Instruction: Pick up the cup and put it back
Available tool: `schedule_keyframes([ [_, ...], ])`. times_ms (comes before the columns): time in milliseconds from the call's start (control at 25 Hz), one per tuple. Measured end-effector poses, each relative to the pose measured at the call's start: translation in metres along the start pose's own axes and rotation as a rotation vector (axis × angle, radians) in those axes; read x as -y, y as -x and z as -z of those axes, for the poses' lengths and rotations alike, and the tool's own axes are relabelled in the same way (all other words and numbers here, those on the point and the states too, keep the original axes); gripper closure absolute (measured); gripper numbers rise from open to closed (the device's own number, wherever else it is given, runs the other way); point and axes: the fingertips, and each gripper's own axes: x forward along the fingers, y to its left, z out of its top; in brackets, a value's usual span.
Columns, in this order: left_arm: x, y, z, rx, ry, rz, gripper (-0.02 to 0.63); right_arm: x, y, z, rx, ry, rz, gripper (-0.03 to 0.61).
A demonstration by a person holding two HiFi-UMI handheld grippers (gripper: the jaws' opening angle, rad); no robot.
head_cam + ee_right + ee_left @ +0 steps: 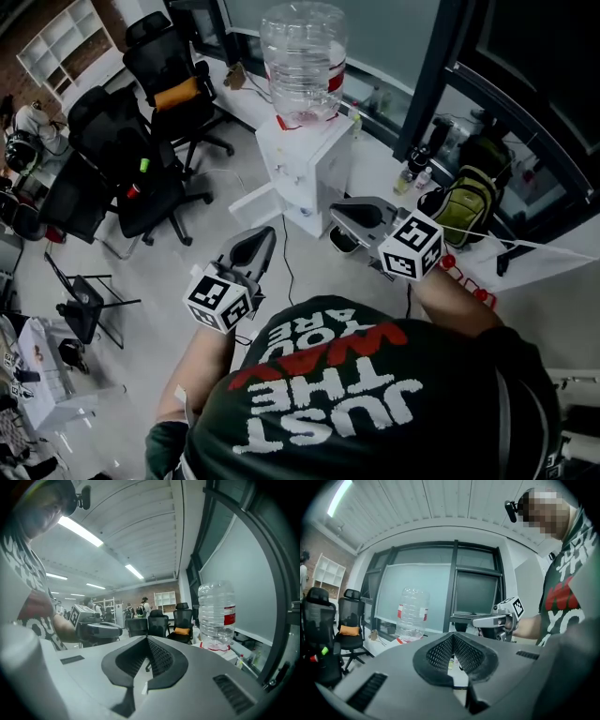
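1. Nearest the head camera is the person's dark T-shirt (356, 394) with white and red lettering. It fills the bottom of the view, and both forearms reach forward from it.
2. The left gripper (255, 242) is held at the near left. Its jaws meet at the tips with nothing between them.
3. The right gripper (349, 218) is at the near right, level with the other and well apart from it. Its jaws are fully closed and empty as well.
4. Farther off stands a white water dispenser (314, 159) with a clear water bottle (302, 56) on top, against the window wall. Both grippers face roughly that way without touching it.
5. No view shows the cup, so I cannot say where it stands.
6. Judging by this, neither the lift nor the return is under way. With both claws empty, the task is either not begun or already finished, and I cannot tell which.
7. Which way the cup points and how its long axis lies cannot be read.
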Motion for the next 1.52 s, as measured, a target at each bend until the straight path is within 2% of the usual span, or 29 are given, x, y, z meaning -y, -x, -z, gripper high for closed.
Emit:
schedule_keyframes([
  [520,0.023,-0.074,0.004,-0.028,0.024,-0.036,0.606,0.054,0.029,0.014,-0.002,0.011,-0.086,0.545],
  [760,0.006,-0.084,0.013,-0.043,0.035,-0.034,0.606,0.069,0.012,0.022,-0.022,-0.013,-0.099,0.545],
  [1040,-0.080,-0.070,0.020,-0.011,0.040,0.004,0.606,0.075,-0.075,0.015,-0.053,0.012,-0.077,0.545],
  [1400,-0.276,-0.040,0.023,-0.012,0.028,0.092,0.606,0.074,-0.261,-0.036,-0.088,0.049,0.000,0.545],
  [1520,-0.328,-0.034,0.032,-0.020,0.030,0.099,0.606,0.082,-0.313,-0.040,-0.109,0.050,0.024,0.545],
])
